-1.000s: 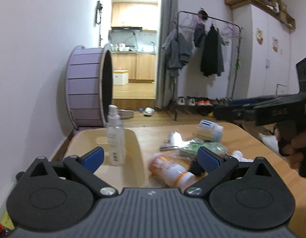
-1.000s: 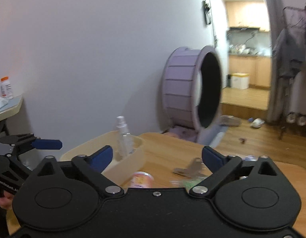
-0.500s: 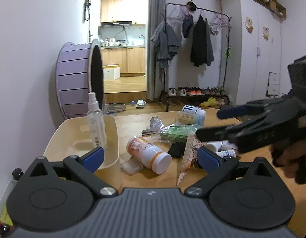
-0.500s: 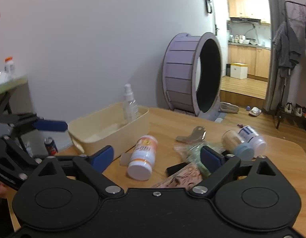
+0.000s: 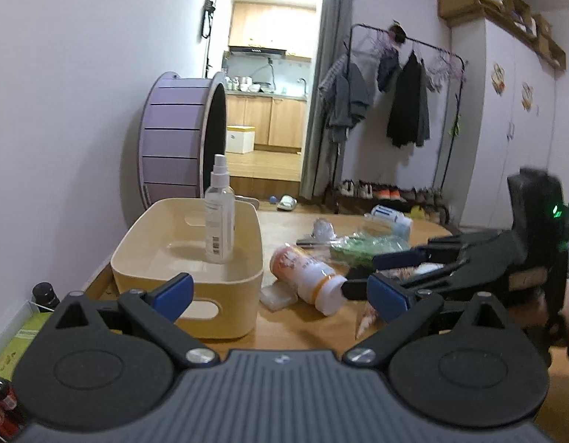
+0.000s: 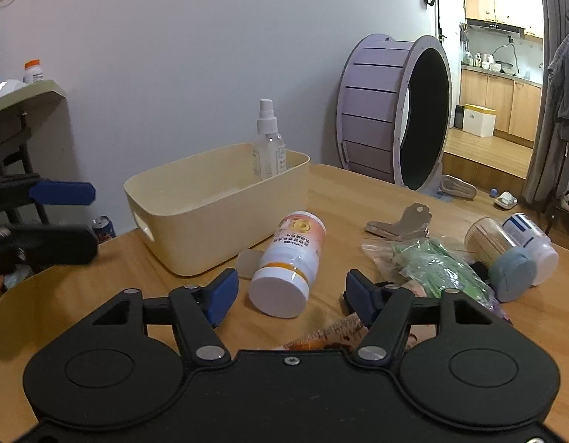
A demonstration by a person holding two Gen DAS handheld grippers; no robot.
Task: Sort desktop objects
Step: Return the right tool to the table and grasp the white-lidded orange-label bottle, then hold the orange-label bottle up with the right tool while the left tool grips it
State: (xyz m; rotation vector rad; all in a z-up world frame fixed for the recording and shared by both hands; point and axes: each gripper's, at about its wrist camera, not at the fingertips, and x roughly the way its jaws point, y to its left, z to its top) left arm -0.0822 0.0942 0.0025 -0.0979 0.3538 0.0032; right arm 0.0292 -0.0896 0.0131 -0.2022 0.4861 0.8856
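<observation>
A white supplement bottle [image 6: 288,264] is seen lying on its side on the counter [image 6: 343,199], just beside the cream storage bin [image 6: 218,206]. It's flanked by the right tongs [image 6: 290,291], whose jaws are closing but not yet touching it. The left tongs [image 5: 280,295] are held wide open with nothing gripped, near the bin.

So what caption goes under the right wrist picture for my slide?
Closing tongs approach a tipped pill bottle beside the cream bin.

Bare tabletop [image 6: 110,288] left of lying bottle [image 6: 290,262]; bin [image 6: 218,206] behind, packets [image 6: 432,262] crowd right.
</observation>
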